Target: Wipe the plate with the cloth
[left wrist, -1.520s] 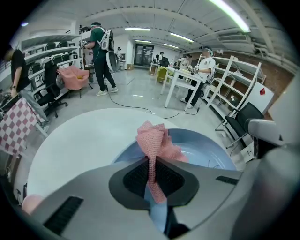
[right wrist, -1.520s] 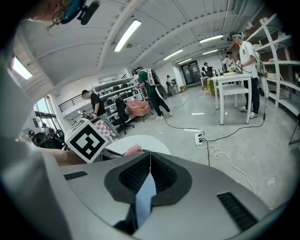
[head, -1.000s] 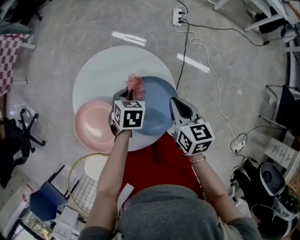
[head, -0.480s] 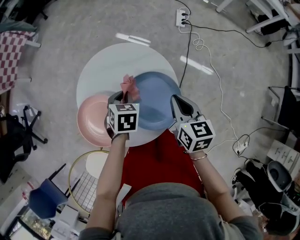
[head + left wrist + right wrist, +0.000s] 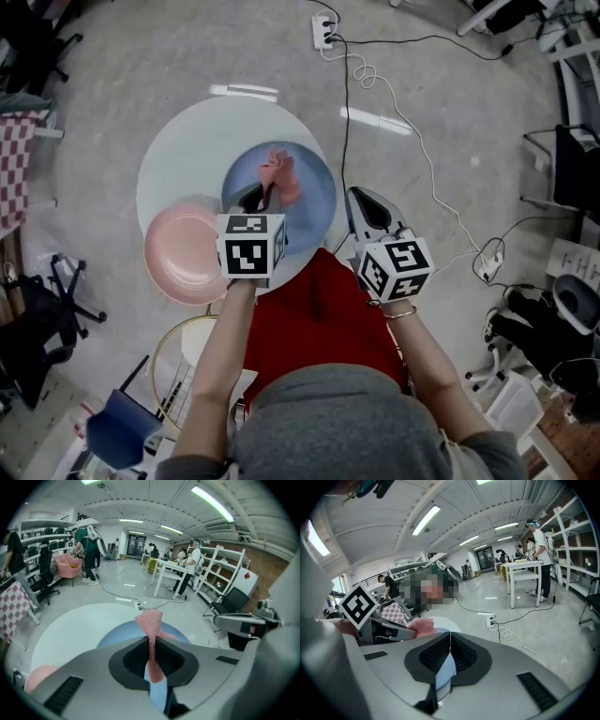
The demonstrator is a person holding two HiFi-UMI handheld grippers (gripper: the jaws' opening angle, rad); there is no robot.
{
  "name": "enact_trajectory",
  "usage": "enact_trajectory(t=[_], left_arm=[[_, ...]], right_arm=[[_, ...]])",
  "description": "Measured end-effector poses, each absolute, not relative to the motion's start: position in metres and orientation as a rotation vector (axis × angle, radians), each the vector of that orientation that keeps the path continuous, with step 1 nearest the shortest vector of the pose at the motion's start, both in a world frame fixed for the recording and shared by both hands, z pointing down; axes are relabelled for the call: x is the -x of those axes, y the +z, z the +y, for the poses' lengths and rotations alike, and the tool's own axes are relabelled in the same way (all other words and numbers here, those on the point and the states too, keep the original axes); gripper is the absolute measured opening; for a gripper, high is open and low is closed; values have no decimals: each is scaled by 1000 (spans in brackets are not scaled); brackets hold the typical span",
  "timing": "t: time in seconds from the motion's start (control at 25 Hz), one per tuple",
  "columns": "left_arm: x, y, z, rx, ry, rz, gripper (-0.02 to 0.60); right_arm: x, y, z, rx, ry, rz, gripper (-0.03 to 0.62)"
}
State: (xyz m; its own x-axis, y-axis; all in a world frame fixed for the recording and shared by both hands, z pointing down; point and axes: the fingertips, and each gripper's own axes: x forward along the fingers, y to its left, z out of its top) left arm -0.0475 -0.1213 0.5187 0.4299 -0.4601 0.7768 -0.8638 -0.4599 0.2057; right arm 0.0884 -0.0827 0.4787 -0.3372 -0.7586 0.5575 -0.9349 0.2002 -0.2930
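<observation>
A blue plate (image 5: pixel 314 202) lies on the round white table (image 5: pixel 187 150). My left gripper (image 5: pixel 265 192) is shut on a pink cloth (image 5: pixel 279 173), whose bunched end rests on the middle of the plate. In the left gripper view the cloth (image 5: pixel 151 620) stands pinched between the jaws of that gripper (image 5: pixel 151 639), above the plate (image 5: pixel 117 637). My right gripper (image 5: pixel 354 195) is at the plate's right rim. The right gripper view shows its jaws (image 5: pixel 449 637) shut with the plate's blue edge (image 5: pixel 443 670) between them, and the cloth (image 5: pixel 423 626) off to the left.
A pink plate (image 5: pixel 183 253) sits at the table's left front, overhanging the edge. A power strip (image 5: pixel 323 28) and its cable (image 5: pixel 345 112) lie on the floor beyond the table. A round wire frame (image 5: pixel 183 366) stands at the lower left, chairs around.
My left gripper has carried the cloth from the blue plate's left rim to its middle. The right gripper has stayed at the plate's right rim.
</observation>
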Motion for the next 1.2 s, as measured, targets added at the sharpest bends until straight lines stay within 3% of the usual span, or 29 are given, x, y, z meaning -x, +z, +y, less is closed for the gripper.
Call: enact_trajectory(t=[0.24, 0.48, 1.2], left_arm=[[-29, 533, -101, -2165, 912, -883, 32], [-53, 574, -83, -2109, 1014, -819, 32], [34, 603, -83, -1889, 1136, -972, 32]], right_arm=[[-126, 479, -65, -1704, 889, -2125, 29], [-138, 485, -56, -1688, 908, -2116, 29], [-84, 490, -69, -1479, 895, -2218, 29]])
